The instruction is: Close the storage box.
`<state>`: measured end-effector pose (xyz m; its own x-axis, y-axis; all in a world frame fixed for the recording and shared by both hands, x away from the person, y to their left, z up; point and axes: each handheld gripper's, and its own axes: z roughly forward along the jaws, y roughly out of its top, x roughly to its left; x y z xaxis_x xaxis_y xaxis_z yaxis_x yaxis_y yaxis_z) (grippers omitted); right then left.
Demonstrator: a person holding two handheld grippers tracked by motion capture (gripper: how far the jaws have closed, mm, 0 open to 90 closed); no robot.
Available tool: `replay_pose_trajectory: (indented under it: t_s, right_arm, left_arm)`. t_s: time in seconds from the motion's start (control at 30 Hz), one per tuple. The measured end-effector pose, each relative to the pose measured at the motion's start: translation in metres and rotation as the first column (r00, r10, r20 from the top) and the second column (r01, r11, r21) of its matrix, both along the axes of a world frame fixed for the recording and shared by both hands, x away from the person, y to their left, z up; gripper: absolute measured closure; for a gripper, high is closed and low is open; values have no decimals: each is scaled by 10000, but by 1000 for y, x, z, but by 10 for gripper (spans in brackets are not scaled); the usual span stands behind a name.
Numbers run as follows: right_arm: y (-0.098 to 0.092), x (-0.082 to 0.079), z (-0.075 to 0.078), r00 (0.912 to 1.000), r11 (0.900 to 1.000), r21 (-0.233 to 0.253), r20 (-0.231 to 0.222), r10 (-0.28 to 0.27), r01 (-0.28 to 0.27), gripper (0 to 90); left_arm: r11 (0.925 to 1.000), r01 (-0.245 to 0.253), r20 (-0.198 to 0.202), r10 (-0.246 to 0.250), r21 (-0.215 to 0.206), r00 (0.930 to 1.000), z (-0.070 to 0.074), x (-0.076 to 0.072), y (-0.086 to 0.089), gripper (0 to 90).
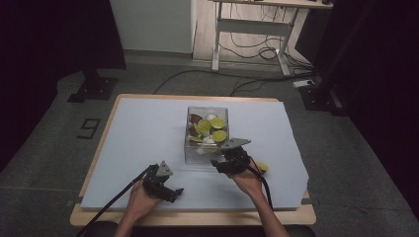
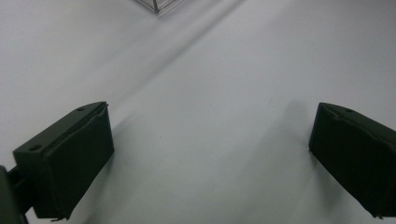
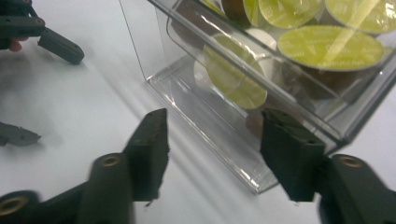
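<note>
Both jaws spread wide: left gripper (image 1: pixel 170 190) held low, right gripper (image 1: pixel 228 160) farther forward.

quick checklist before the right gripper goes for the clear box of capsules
1. Right gripper open: ok, jaws wide apart with nothing between them.
2. Right gripper lined up with the clear box: ok, its near lower corner sits just ahead of the jaws in the right gripper view.
3. Left gripper out of the way: ok, open over bare white sheet, off to the box's side.
4. Capsules settled inside the box: ok, green and brown lids lie within the walls.
5. Stray yellow-green piece by the right hand: cannot tell what it is.
6. Contact with the box: cannot tell.
</note>
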<state>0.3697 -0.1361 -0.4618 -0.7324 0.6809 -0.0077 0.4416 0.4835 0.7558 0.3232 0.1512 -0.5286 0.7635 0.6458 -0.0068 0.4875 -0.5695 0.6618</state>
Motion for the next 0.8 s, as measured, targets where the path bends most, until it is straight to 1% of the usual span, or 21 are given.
replay_pose_trajectory:
  t_s: [0.1, 0.3, 0.57, 0.8]
  right_arm:
    - [-2, -2, 1, 9998, 9998, 98, -76, 174, -173, 338]
    - [-3, -8, 3, 9997, 9997, 2, 17, 262, -262, 252]
    - [-10, -15, 8, 9997, 9997, 90, 102, 211, -212, 230]
    - [-16, -21, 12, 9997, 10000, -3, 218, 99, -99, 209]
  left_arm:
    - [10000, 34, -5, -34, 21, 10000, 0, 0, 0, 0]
    - [10000, 79, 3, -79, 20, 10000, 0, 0, 1, 0]
    - [10000, 76, 10, -76, 9, 10000, 0, 0, 1, 0]
    - [10000, 69, 5, -69, 0, 10000, 0, 0, 1, 0]
